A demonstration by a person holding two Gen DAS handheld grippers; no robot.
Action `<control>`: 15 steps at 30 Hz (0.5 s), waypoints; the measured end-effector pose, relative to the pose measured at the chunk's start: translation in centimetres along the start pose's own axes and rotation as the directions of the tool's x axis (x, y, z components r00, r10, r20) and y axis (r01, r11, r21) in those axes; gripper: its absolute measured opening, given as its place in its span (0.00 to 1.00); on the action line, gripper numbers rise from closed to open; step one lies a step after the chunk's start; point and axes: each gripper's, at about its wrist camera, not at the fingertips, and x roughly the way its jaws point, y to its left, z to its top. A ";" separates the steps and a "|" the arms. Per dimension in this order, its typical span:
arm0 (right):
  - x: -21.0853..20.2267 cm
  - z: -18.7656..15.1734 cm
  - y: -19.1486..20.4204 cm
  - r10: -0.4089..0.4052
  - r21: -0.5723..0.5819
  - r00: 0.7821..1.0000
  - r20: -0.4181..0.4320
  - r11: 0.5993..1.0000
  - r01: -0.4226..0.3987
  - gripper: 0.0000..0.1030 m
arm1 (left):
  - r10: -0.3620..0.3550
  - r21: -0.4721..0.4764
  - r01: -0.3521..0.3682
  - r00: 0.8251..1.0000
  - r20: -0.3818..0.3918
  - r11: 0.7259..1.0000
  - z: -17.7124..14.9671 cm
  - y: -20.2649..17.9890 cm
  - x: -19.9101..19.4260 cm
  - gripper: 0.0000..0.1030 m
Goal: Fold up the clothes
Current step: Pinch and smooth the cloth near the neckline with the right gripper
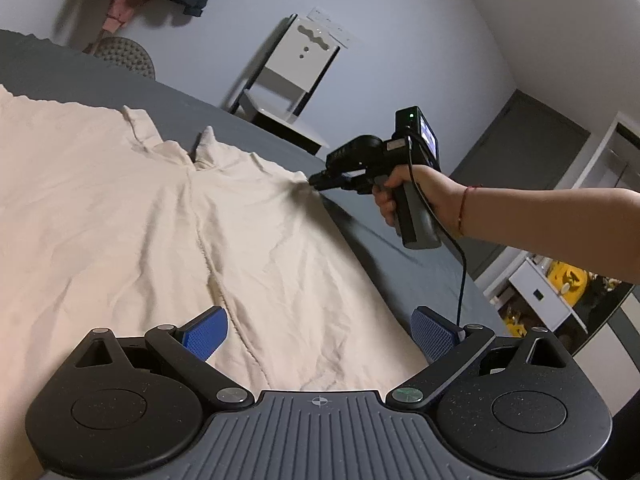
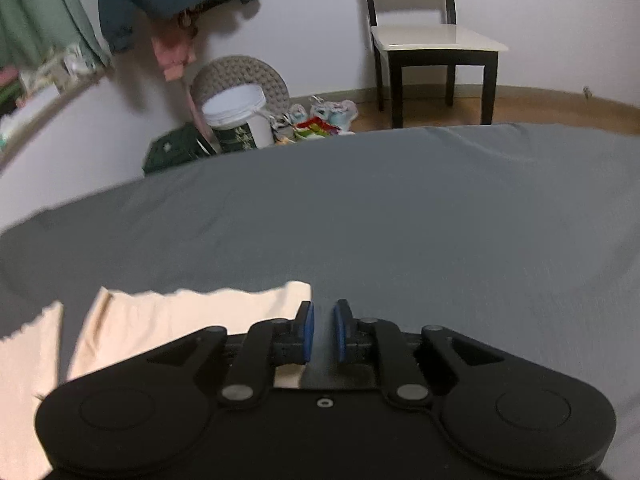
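1. While the cream garment (image 1: 168, 216) lies spread flat on the grey bed (image 1: 380, 216), we find the left gripper (image 1: 320, 334) poised low over its near part, jaws wide apart, nothing between the blue pads (image 1: 206, 334).
2. Left wrist view: cloth fills the gap between the left jaws from below; the left pad sits over the fabric, the right pad over the garment's right edge, where bed sheet begins. We cannot tell whether either pad touches the cloth.
3. A seam runs down the garment's middle, from the notch at the far edge toward the left jaws.
4. Right gripper (image 2: 322, 330), held in a hand (image 1: 404, 196), reaches the garment's far right corner, its tip at the cloth's edge.
5. Right wrist view: right jaws nearly closed, a narrow slot between the pads. The cream edge lies just left of and under the left finger (image 2: 306, 332); grey sheet shows through the slot. No cloth is visibly pinched; actual contact we cannot tell.
6. Beyond the bed: a chair (image 2: 424, 40) against the wall, a white bucket (image 2: 238, 116) on the floor.
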 end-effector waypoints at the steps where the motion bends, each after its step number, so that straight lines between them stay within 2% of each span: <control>1: 0.1 0.1 -0.1 0.014 0.013 1.000 0.001 1.000 -0.014 0.19 | -0.002 0.000 0.002 1.000 0.001 1.000 0.0 0.0 0.0 0.96; 4: 0.7 0.0 0.1 0.013 -0.005 1.000 -0.002 1.000 -0.013 0.21 | 0.003 -0.003 -0.003 1.000 0.003 1.000 -0.1 0.1 -0.1 0.96; 6: 1.1 -0.1 1.1 -0.031 -0.077 1.000 -0.001 0.997 0.031 0.17 | 0.007 -0.011 -0.007 1.000 0.003 1.000 -0.1 0.3 -0.2 0.96; 9: 1.5 -0.3 2.5 -0.097 -0.158 0.995 0.013 0.983 0.098 0.15 | 0.011 -0.018 -0.010 1.000 0.003 1.000 -0.2 0.4 -0.3 0.96; 12: 1.5 0.1 3.0 -0.176 -0.153 0.984 0.038 0.972 0.180 0.15 | 0.008 -0.020 -0.008 1.000 0.003 1.000 -0.3 0.4 -0.4 0.96; 15: 1.0 0.7 2.1 -0.155 -0.091 0.988 0.022 0.984 0.156 0.15 | -0.001 -0.002 0.001 1.000 0.010 1.000 -0.4 0.1 -0.4 0.96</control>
